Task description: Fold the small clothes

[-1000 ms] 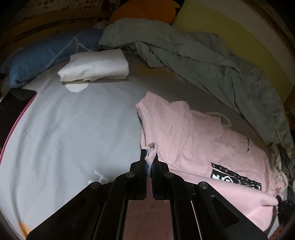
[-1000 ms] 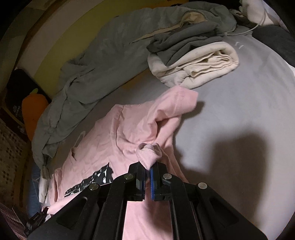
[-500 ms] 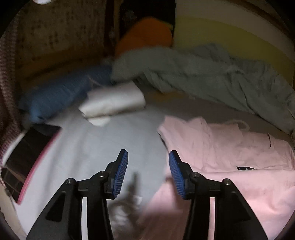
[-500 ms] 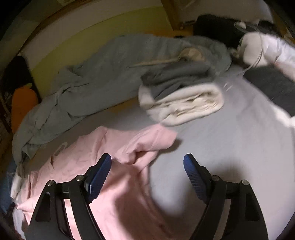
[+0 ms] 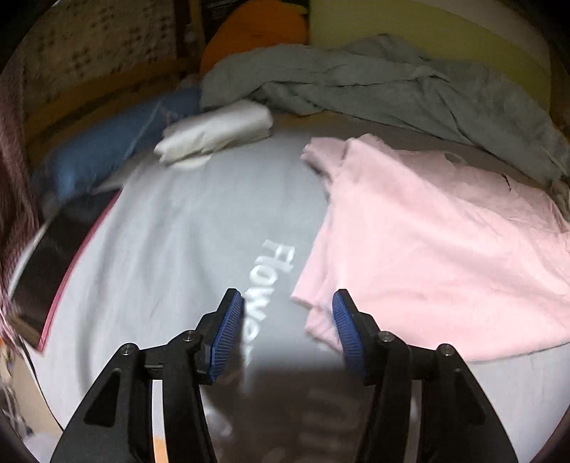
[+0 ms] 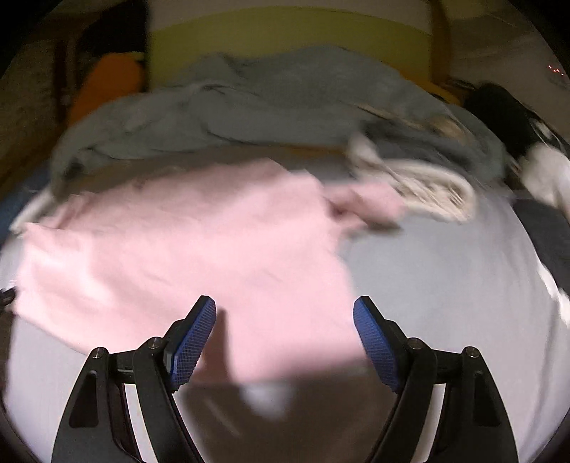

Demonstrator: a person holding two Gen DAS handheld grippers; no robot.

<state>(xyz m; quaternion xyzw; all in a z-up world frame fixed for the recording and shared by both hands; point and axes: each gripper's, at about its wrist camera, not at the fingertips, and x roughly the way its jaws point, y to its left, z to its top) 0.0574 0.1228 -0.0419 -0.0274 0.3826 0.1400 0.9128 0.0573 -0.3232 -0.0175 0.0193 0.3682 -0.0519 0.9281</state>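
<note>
Lying flat on grey sheet (image 5: 171,228): pink shirt (image 5: 438,245)

Each black gripper (image 5: 286,322) (image 6: 285,320) has 2 blue ribbed pads.

A grey bedsheet (image 5: 171,249) with white lettering (image 5: 274,270) covers the bed. At twelve o'clock a rumpled grey-green blanket (image 5: 374,85) lies across the far side, an orange cushion (image 5: 256,32) behind it. At ten o'clock sits a blue pillow (image 5: 107,149). At nine o'clock, a dark flat object (image 5: 53,256) rests at the sheet's edge.
</note>
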